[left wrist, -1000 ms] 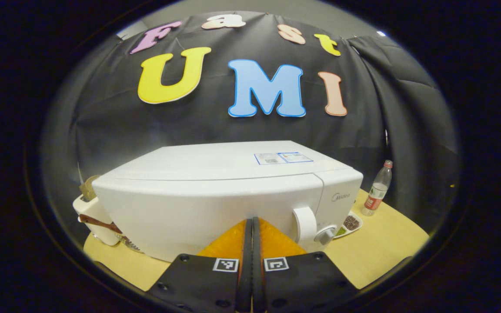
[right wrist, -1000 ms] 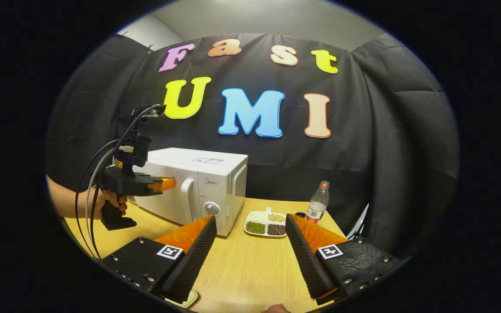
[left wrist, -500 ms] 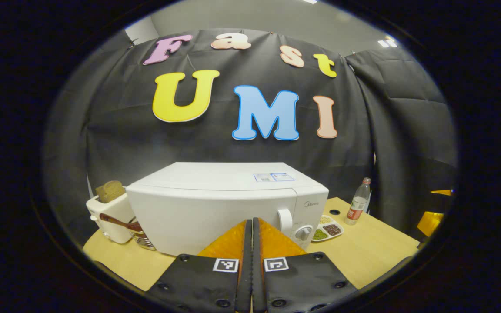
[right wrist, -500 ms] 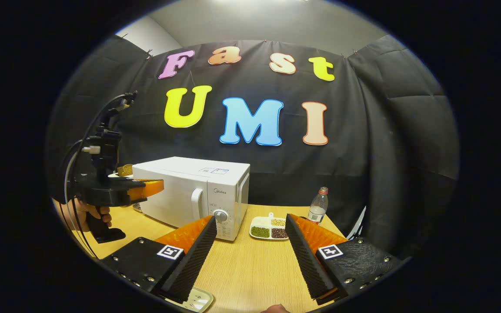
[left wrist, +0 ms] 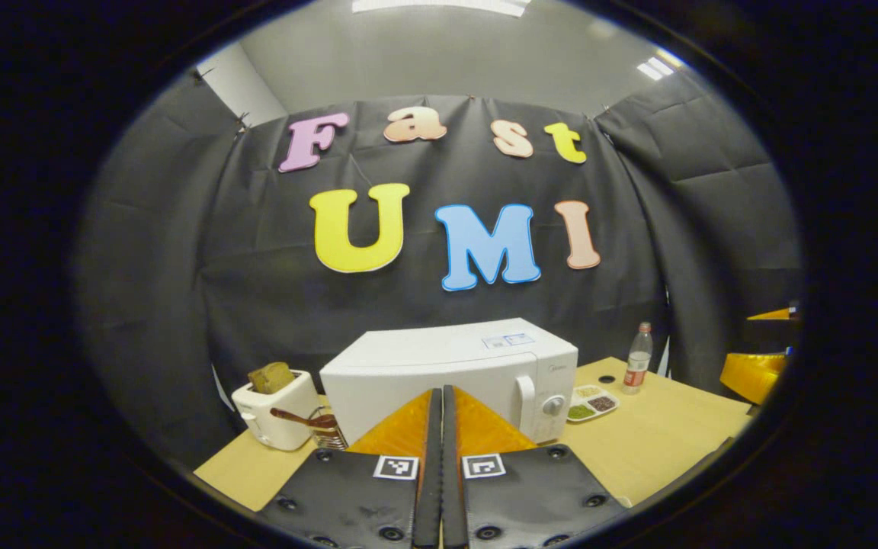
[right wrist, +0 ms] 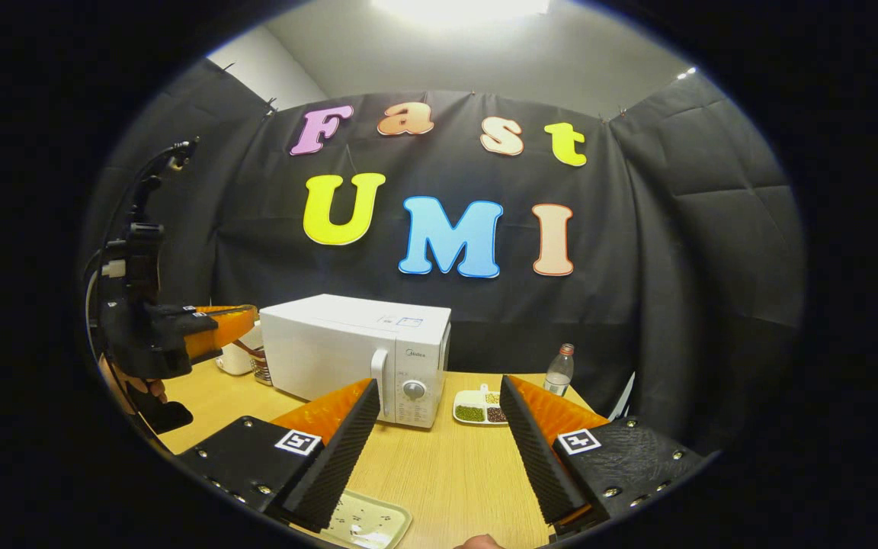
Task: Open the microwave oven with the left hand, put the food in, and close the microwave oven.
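- Right gripper (right wrist: 439, 427): fingers spread wide apart above the wooden table (right wrist: 447, 473), holding nothing.
- White microwave oven (right wrist: 355, 354), door closed, stands beyond.
- Divided dish of beans (right wrist: 479, 408) and plastic bottle (right wrist: 559, 370) sit to its right.
- Left gripper (right wrist: 214, 328), hand-held, hovers at left.
- Pale tray (right wrist: 366, 522) lies at the near edge.

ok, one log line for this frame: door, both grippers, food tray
microwave door: closed | left gripper: shut, empty, off the microwave | right gripper: open, empty | divided food tray: on table, right of microwave
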`<state>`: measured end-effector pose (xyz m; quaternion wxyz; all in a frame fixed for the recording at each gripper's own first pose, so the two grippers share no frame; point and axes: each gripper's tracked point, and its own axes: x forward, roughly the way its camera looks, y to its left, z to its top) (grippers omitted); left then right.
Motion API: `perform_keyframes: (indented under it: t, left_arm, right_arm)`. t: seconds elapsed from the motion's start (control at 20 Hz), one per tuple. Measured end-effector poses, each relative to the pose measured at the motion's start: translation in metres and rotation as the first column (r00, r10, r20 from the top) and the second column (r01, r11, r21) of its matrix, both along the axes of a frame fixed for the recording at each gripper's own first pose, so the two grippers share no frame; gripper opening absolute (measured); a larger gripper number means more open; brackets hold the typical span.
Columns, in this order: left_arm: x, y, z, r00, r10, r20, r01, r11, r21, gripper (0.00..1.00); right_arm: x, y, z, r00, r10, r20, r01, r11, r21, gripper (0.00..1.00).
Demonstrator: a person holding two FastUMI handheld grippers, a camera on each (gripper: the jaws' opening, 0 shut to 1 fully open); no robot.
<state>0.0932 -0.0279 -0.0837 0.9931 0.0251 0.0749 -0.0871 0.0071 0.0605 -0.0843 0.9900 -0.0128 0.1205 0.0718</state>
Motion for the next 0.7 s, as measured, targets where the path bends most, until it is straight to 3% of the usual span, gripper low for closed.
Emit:
perform_keyframes:
  t: [0.35,0.55,0.7]
  left_arm:
    - [-0.067,0.022,0.008,1.0,0.019,-0.016,-0.02,1.0,-0.023,0.1]
    - [-0.092,0.035,0.015,0.999,0.035,0.011,-0.034,0.998,-0.058,0.9]
    - [-0.103,0.044,0.02,0.998,0.059,0.025,-0.058,0.996,-0.063,0.95]
  right_arm:
    - [-0.034,0.009,0.014,1.0,-0.022,0.018,0.021,1.0,0.023,0.97]
    - [-0.046,0.011,0.02,0.999,-0.029,0.03,0.028,0.999,0.025,0.97]
    - [-0.053,0.012,0.025,0.998,-0.03,0.046,0.028,0.999,0.028,0.97]
